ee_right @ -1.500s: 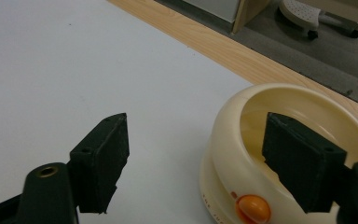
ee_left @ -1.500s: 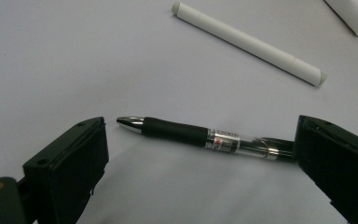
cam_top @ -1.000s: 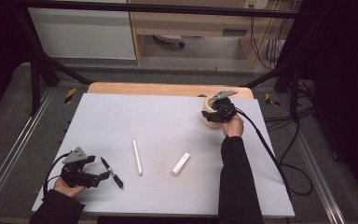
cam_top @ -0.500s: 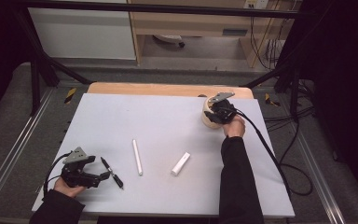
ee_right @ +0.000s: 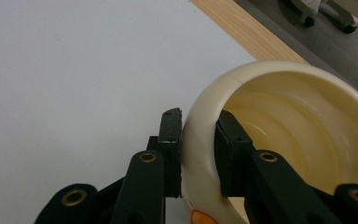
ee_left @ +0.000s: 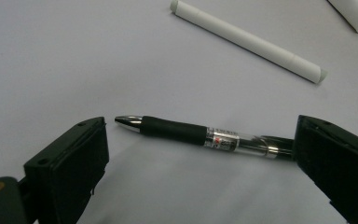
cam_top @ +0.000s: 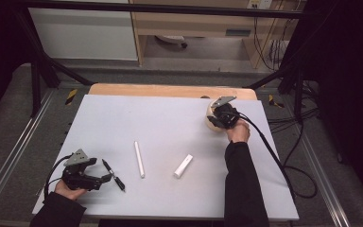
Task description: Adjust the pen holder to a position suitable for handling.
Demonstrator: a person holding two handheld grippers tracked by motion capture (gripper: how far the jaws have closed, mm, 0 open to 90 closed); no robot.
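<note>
Cream bowl [ee_right: 279,135] clamped by its rim at the worktop's [cam_top: 170,118] two o'clock corner; black pen [ee_left: 205,136] at seven o'clock.

Right tongs [ee_right: 198,154] pinch the bowl's wall, one jaw inside and one outside, close to the wooden far edge [ee_right: 247,30]. Left tongs [ee_left: 200,158] are spread wide, released, jaws either side of the pen lying flat between them; whether a jaw touches the pen cannot be told. At one o'clock from the pen lies a long white stick [cam_top: 139,159], and beyond it a shorter white cylinder [cam_top: 183,166].
</note>
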